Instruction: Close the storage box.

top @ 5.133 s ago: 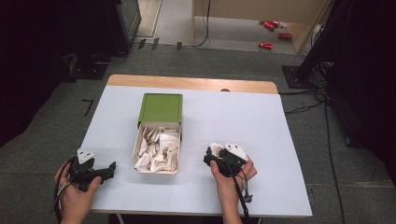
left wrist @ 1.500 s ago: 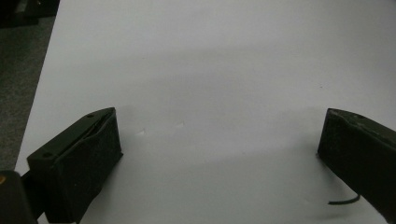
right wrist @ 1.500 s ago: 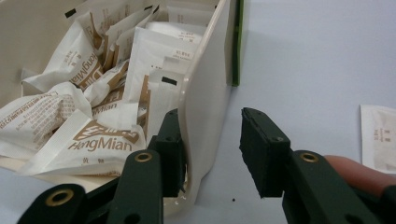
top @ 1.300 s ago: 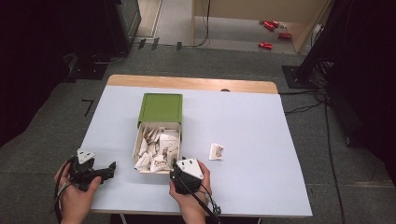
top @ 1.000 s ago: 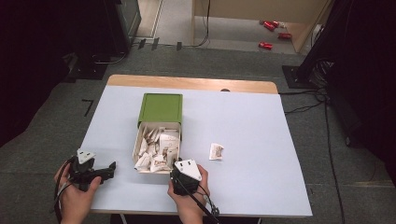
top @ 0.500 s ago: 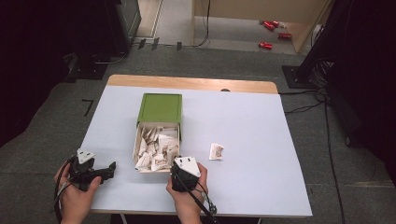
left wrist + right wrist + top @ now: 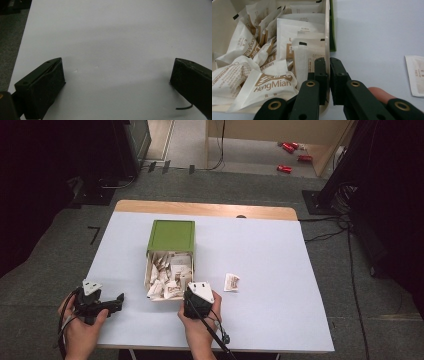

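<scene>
We are taking packets out of the box [image 7: 169,270] and laying them on the tabletop [image 7: 280,270]. Judging by how things lie, the job is barely begun: one packet [image 7: 231,282] rests on the tabletop to the right of the box, near it but apart, while a heap of packets [image 7: 259,62] fills the open white tray of the box.

Our right tongs [image 7: 329,75] are at the near right corner of the box. In the right gripper view their jaws are closed tight and straddle the tray's thin right wall [image 7: 327,37], one jaw inside and one outside, so they are clamped on the wall. The nearest packet [image 7: 303,62] stands just inside that wall, right beside the inner jaw; we cannot tell whether it is caught as well. If a packet was the aim, this grip looks off the mark.

Our left tongs [image 7: 117,82] are well apart from the box, at the near left of the tabletop, jaws wide with nothing but bare surface between them.
</scene>
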`<action>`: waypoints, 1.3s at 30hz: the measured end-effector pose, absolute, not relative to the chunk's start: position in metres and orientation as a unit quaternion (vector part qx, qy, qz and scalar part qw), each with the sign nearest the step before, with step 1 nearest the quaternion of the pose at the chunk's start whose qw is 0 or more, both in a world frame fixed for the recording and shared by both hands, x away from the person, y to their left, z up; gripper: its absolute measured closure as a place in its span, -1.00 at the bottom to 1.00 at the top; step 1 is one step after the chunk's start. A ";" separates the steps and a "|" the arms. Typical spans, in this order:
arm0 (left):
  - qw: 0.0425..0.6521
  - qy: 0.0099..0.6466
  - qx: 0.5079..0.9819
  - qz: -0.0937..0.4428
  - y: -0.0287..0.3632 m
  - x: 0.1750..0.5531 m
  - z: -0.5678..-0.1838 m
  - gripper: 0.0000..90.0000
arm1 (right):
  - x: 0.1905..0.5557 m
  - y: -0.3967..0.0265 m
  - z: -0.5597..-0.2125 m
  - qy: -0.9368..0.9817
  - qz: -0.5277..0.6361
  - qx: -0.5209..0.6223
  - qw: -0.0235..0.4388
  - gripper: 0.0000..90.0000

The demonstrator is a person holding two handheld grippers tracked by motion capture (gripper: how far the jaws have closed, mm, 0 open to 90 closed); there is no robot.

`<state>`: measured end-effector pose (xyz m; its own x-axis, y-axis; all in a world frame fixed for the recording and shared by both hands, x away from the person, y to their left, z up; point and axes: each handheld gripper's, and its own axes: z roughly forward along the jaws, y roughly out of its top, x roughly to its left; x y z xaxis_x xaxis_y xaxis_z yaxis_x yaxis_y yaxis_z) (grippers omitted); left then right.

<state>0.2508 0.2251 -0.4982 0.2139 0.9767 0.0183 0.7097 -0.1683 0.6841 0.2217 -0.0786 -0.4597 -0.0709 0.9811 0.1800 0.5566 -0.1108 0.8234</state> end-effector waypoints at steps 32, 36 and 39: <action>0.281 0.580 0.726 0.237 0.225 0.251 -0.498 -1.00 | 0.222 -0.088 -0.452 0.621 0.435 0.602 0.249 0.65; 0.281 0.580 0.727 0.237 0.225 0.251 -0.498 -1.00 | 0.213 -0.088 -0.451 0.629 0.434 0.594 0.251 0.60; 0.281 0.580 0.727 0.237 0.225 0.251 -0.498 -1.00 | 0.208 -0.090 -0.451 0.633 0.436 0.592 0.244 0.56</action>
<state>0.2508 0.2251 -0.4982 0.2141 0.9766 0.0185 0.7101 -0.1686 0.6836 0.2078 -0.0897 -0.4515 -0.1811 0.9614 0.2072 0.5369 -0.0798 0.8399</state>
